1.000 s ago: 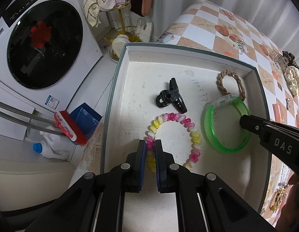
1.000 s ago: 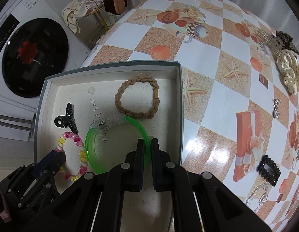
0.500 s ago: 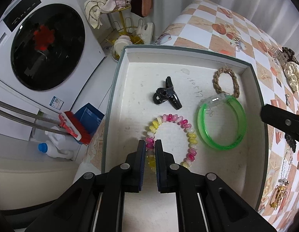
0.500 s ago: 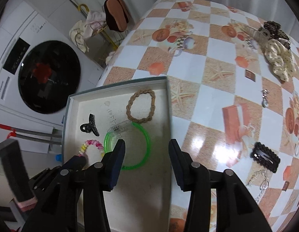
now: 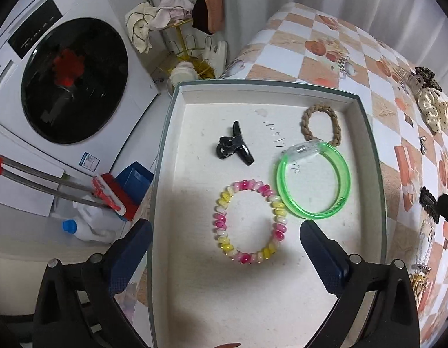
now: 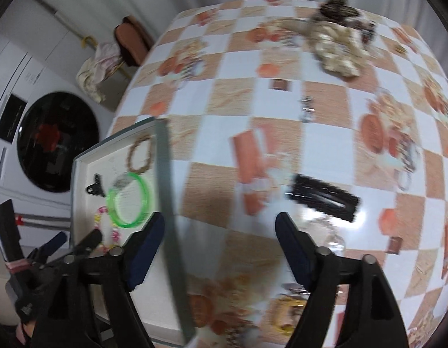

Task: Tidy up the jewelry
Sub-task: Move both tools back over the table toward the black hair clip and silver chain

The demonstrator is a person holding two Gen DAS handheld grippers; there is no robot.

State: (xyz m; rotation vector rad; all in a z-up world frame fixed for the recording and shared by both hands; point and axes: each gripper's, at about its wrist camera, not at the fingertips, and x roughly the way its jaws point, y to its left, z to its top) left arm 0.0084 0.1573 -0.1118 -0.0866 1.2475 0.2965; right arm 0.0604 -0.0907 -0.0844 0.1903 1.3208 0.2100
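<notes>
A grey-rimmed tray (image 5: 264, 85) holds a pink-and-yellow spiral bracelet (image 5: 250, 221), a green bangle (image 5: 313, 179), a black claw clip (image 5: 234, 148) and a braided brown hair tie (image 5: 321, 126). My left gripper (image 5: 224, 232) hovers over the bracelet. Its jaws are opening wide, and the bracelet lies loose on the tray floor between them, touching neither. My right gripper (image 6: 219, 226) is over the chequered table just right of the tray rim (image 6: 166, 174). Its jaws are opening with nothing between them. A black barrette (image 6: 325, 197) lies just beyond its right finger. The right wrist view is blurred.
A cream scrunchie (image 6: 337, 49) and dark clips lie at the table's far side, and chains (image 5: 424, 240) lie near its right edge. Off the table's left stand a washing machine (image 5: 73, 81), a yellow rack (image 5: 180, 43) with cloths, a red brush (image 5: 111, 194) and a bottle.
My left jaws have sprung wide and let go of the spiral bracelet. My right jaws let go of the green bangle and swung right, out of the tray to over the table.
</notes>
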